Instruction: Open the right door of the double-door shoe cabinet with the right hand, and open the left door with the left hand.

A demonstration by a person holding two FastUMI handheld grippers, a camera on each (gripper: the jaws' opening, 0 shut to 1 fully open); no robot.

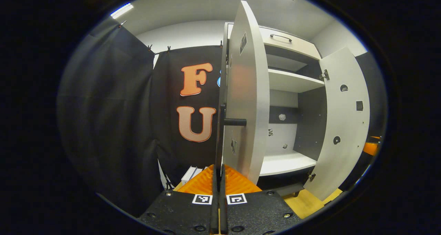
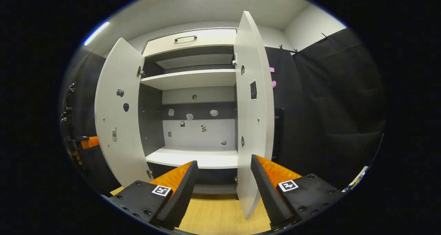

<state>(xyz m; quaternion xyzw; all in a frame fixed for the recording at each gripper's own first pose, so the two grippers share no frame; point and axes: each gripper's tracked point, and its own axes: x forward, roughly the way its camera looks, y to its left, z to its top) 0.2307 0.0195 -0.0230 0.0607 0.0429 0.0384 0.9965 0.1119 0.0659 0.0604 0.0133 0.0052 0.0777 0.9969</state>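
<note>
The white shoe cabinet stands with both doors swung out, its shelves bare. In the left gripper view the left door is seen edge-on straight ahead. My left gripper is shut on the dark handle at that door's edge. The right door hangs open farther right. In the right gripper view my right gripper is open, and the lower part of the right door stands between its fingers, nearer the right one, touching neither. The left door is open at the left.
A drawer with a dark handle tops the cabinet. Black cloth hangs on both sides of it. The floor in front is light wood. Small white boxes lie low by the cloth. Small stickers dot the doors and the back panel.
</note>
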